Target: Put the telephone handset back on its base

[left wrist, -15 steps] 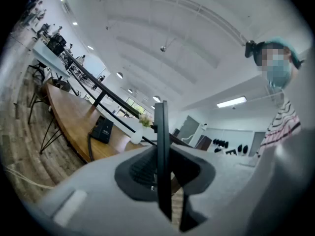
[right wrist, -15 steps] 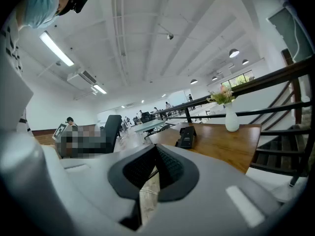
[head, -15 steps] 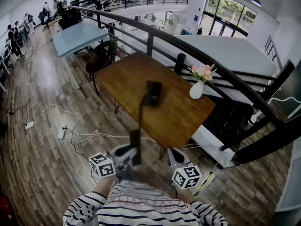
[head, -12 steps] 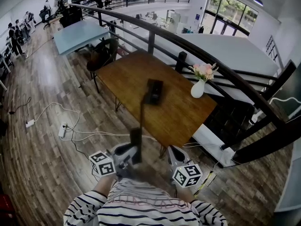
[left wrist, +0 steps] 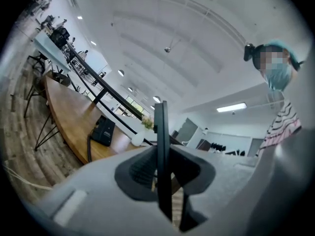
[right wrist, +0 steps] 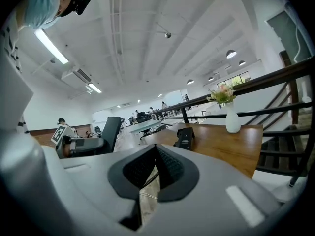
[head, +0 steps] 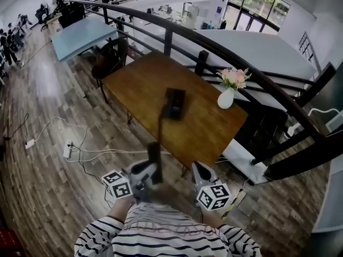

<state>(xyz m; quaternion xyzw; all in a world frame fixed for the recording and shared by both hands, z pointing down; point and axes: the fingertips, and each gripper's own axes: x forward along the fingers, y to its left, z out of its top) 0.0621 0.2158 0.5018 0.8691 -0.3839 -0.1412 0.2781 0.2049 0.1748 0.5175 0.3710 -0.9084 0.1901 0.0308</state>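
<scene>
Handset (head: 154,158) clamped in left gripper (head: 146,175), low centre. Base (head: 174,103) mid-frame, well apart. Right gripper (right wrist: 156,150) closed, empty. Placing still ahead.

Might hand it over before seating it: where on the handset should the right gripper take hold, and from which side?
Probably the free upper part of the handset, above the left gripper's clamp, coming down from above. It stands upright, a thin slab with a broad face toward the right gripper; from above, jaws can close across its thin side.
</scene>
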